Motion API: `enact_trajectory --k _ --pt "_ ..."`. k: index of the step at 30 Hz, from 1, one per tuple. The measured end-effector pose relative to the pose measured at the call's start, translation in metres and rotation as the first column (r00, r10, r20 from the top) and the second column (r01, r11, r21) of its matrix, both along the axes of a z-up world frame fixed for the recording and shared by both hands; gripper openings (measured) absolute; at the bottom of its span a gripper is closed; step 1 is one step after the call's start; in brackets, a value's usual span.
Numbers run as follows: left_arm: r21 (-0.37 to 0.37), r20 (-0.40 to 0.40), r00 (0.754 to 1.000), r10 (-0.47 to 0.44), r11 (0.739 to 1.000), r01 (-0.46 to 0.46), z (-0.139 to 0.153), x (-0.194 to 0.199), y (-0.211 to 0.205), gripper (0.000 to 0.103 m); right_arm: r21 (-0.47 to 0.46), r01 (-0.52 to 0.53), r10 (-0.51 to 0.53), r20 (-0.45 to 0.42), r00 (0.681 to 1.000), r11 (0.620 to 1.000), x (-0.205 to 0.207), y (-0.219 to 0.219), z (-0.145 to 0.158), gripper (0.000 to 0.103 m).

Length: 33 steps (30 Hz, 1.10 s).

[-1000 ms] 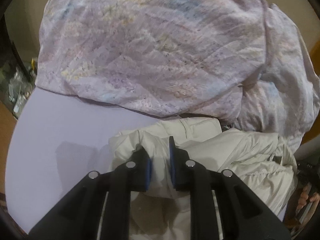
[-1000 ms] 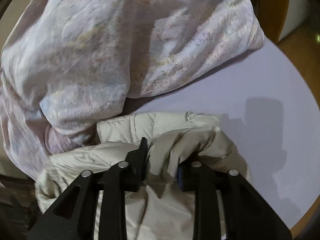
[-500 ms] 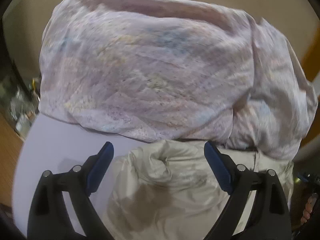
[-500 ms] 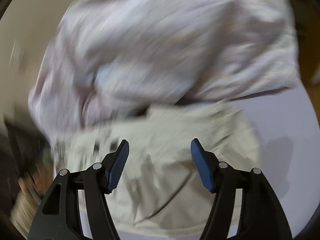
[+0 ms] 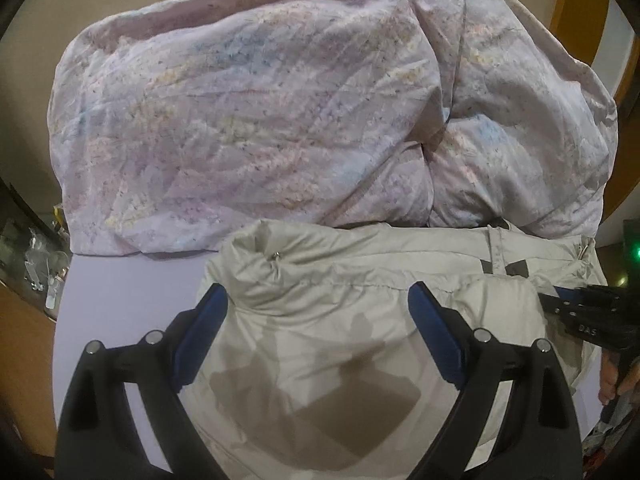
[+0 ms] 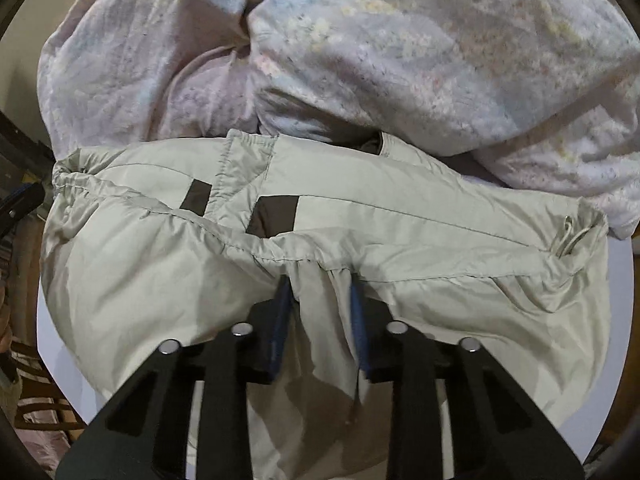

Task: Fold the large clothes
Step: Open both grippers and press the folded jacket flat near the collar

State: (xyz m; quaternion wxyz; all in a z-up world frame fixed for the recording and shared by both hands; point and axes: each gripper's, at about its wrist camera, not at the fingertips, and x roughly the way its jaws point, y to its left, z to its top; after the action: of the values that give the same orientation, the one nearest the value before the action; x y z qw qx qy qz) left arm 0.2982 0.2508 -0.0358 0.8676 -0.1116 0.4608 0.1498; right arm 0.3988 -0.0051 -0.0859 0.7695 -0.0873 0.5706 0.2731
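1. We take the pale beige padded jacket [image 5: 340, 320] as our landmark; it lies spread on the lilac table [image 5: 132, 300], its far edge touching a big pastel-printed quilt [image 5: 248, 128] heaped behind it.
2. Our left gripper [image 5: 316, 304] hangs tilted steeply down over the near left part of the jacket. Its jaws stand wide apart, and the blue pads [image 5: 436, 336] straddle the fabric without pressing on it, so it holds nothing.
3. A rounded bulge of the jacket with a small metal snap [image 5: 276, 255] rises just beyond the left gripper's left pad.
4. Our right gripper [image 6: 320, 292] also points steeply down, over the middle of the jacket, just on the near side of its gathered seam [image 6: 304, 256].
5. Its jaws are closing, and a raised pleat of the jacket stands between the blue pads [image 6: 280, 320]; the cloth bunches against both pads, so we read it as pinched.
6. Beyond the right gripper, on the jacket's collar band, we see two dark patches [image 6: 276, 216] either side of a stitched tab [image 6: 240, 176].
7. A drawstring loop [image 6: 572, 236] sits at the jacket's right end in the right wrist view.
8. In the left wrist view the right gripper comes in over the jacket's right edge, with part of the person's hand [image 5: 618, 376] below it.
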Motion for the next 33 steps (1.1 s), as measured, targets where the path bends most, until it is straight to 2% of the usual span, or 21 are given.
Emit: enact_trajectory --k 2,7,9,19,22,26,28,29,30,32,33 --pt "-0.007 -0.002 1.0 0.004 1.0 -0.004 0.0 0.001 0.001 0.091 0.005 0.007 -0.007 -0.002 1.0 1.0 0.001 0.0 -0.003 0.019" --pt "-0.009 -0.004 1.0 0.003 1.0 -0.003 0.0 0.003 0.003 0.091 0.016 0.02 -0.02 -0.005 1.0 1.0 0.001 -0.001 -0.005 0.013" --pt "-0.012 -0.007 1.0 0.002 1.0 -0.002 -0.002 0.005 0.002 0.091 0.019 0.029 -0.03 0.006 1.0 0.999 0.003 -0.003 -0.002 0.007" --pt "0.006 -0.024 0.999 -0.035 0.999 0.035 -0.007 0.007 -0.015 0.091 0.076 0.184 -0.19 0.086 0.978 0.98 0.036 0.003 0.032 0.004" --pt "0.007 -0.032 0.999 -0.042 0.999 0.042 -0.011 0.007 -0.021 0.091 0.051 0.238 -0.242 0.084 0.967 0.97 0.046 0.004 0.028 0.004" --pt "0.007 -0.042 0.998 -0.05 0.999 0.05 -0.015 0.006 -0.027 0.091 -0.06 0.303 -0.303 0.012 0.953 0.951 0.053 0.009 -0.005 0.005" --pt "0.013 -0.044 0.997 -0.059 0.998 0.06 -0.015 0.005 -0.03 0.091 -0.078 0.276 -0.274 0.038 0.961 0.958 0.047 0.014 -0.007 0.01" --pt "0.016 -0.043 0.997 -0.064 0.998 0.065 -0.015 0.005 -0.031 0.091 -0.071 0.263 -0.26 0.051 0.964 0.962 0.045 0.015 -0.004 0.02" --pt "0.021 -0.042 0.997 -0.07 0.997 0.071 -0.015 0.004 -0.033 0.091 -0.065 0.248 -0.244 0.065 0.968 0.967 0.042 0.015 0.0 0.038" --pt "0.027 -0.045 0.996 -0.075 0.997 0.076 -0.016 0.005 -0.034 0.091 -0.023 0.235 -0.232 0.106 0.967 0.972 0.036 0.005 0.015 0.067" --pt "0.022 -0.047 0.996 -0.075 0.997 0.076 -0.017 0.006 -0.035 0.091 0.013 0.236 -0.236 0.13 0.963 0.972 0.033 -0.002 0.023 0.068"
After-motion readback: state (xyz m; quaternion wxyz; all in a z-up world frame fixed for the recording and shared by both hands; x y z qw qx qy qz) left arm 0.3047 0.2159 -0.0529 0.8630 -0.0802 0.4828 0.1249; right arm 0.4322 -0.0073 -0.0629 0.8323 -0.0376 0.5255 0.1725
